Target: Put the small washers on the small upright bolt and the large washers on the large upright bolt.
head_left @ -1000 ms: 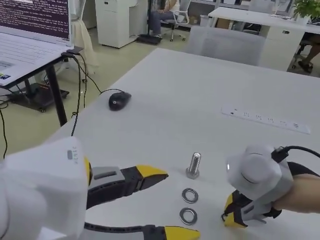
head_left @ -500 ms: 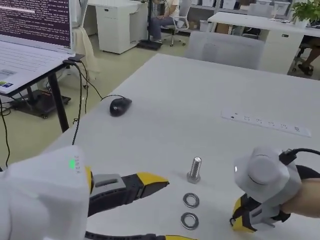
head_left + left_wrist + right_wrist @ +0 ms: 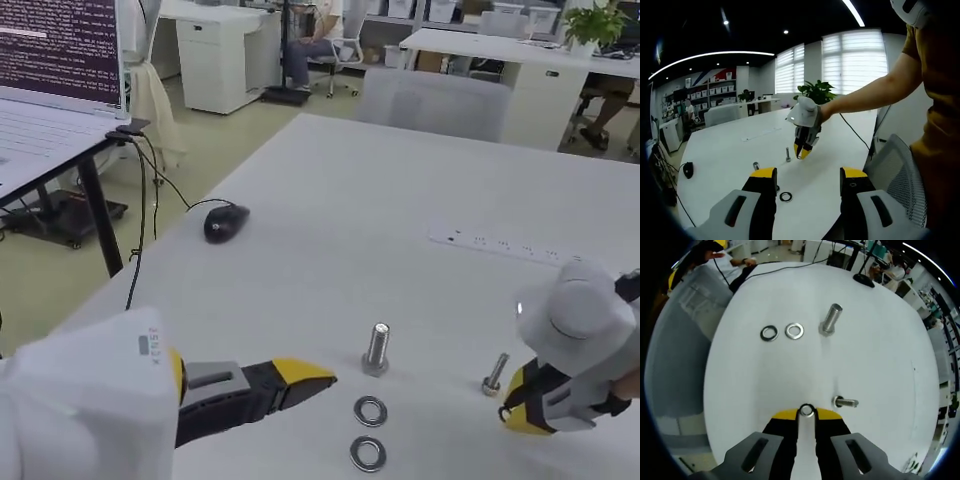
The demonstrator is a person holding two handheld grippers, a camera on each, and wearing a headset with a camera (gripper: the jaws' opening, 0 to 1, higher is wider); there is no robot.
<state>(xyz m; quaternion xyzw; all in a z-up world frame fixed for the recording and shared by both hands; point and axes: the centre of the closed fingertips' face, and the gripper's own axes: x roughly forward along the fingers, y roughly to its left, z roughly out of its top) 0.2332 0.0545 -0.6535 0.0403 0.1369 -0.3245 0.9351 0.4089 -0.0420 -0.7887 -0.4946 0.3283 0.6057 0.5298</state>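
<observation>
Head view: catches the large bolt [image 3: 376,349] upright on the table [image 3: 330,200], two large washers [image 3: 370,410] flat just before it, the small bolt [image 3: 493,373] right of it beside the right gripper [image 3: 522,412], jaw state hidden. Left gripper view: shows the left gripper [image 3: 809,175] with jaws apart, one washer half-hidden. Right gripper view: reveals jaws clamped on a small washer [image 3: 806,411].

Two washers [image 3: 370,411] lie just beside the large upright bolt [image 3: 376,350].

Left tool [image 3: 809,174]: near jaw cut off by bottom edge in head view. Small washer [image 3: 807,411] half hidden between right tool [image 3: 807,416] jaws. One large washer [image 3: 778,188] mostly behind left tool's jaw. Laptop [image 3: 45,90] cropped at left edge.
</observation>
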